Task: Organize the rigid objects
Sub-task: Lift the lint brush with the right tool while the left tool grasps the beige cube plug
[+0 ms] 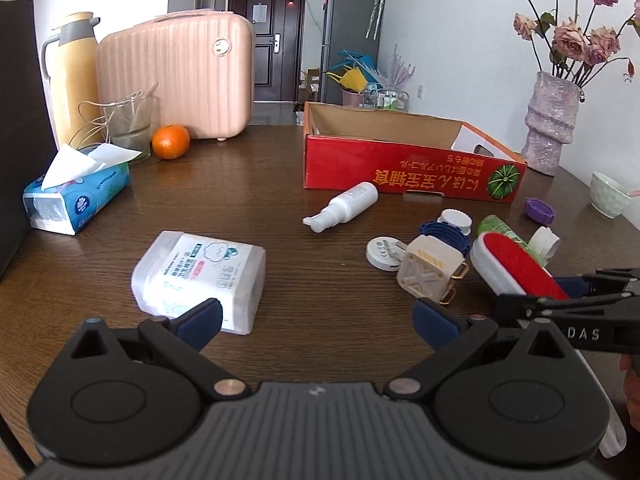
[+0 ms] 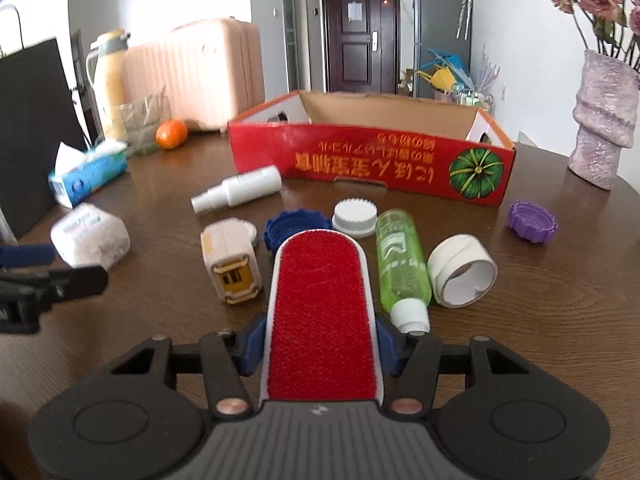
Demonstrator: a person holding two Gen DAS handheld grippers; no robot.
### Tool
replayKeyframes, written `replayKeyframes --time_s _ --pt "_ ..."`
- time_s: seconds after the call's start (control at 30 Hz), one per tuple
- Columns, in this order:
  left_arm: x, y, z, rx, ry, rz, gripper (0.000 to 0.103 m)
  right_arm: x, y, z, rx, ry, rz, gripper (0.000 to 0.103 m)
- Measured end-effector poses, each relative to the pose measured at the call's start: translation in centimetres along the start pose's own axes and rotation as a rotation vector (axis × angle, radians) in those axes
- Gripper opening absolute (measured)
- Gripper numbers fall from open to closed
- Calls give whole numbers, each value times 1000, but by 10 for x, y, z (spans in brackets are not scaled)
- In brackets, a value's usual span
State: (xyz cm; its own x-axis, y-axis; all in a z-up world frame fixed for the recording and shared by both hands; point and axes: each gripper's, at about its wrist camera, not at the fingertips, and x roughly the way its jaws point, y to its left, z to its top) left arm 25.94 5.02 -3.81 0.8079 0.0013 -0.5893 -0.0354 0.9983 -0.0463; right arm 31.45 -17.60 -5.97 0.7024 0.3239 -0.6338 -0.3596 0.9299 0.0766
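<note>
A: A lived-in room: dark door at the back, a pink suitcase (image 1: 176,76) and a vase of dried roses (image 1: 550,124) on a dark wooden table (image 1: 320,184). How far along is the tidying?

B: Barely begun, I'd say. The red cardboard box (image 2: 372,164) looks empty, though its floor is mostly hidden behind the near wall. Everything rigid lies loose in front of it: the white spray bottle (image 2: 236,189), blue cap (image 2: 296,226), white cap (image 2: 355,216), purple cap (image 2: 532,222), green bottle (image 2: 402,258), roll of tape (image 2: 462,270), a small cream case (image 2: 232,266) and a round white disc (image 1: 382,253).

A: And the right gripper (image 2: 320,346)?

B: Its fingers are closed on the lint brush (image 2: 322,304), pads pressing both white edges near the handle end. The brush's red face points up and its tip runs toward the box, reaching over the blue cap. The gripper is angled down at the table.

A: The left gripper (image 1: 316,318)?

B: Fingers wide apart, holding nothing, tilted down above bare table, just beside the pack of wipes (image 1: 200,280).
</note>
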Motion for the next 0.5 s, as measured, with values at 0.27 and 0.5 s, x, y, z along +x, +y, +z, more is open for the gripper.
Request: replayKeyframes --time_s 0.27,0.5 --pt "-4 -24 9 43 -5 3 103 -24 -9 4 33 -77 23 55" --pt "-2 -49 22 93 -1 -2 103 -38 -26 6 79 -128 7 55"
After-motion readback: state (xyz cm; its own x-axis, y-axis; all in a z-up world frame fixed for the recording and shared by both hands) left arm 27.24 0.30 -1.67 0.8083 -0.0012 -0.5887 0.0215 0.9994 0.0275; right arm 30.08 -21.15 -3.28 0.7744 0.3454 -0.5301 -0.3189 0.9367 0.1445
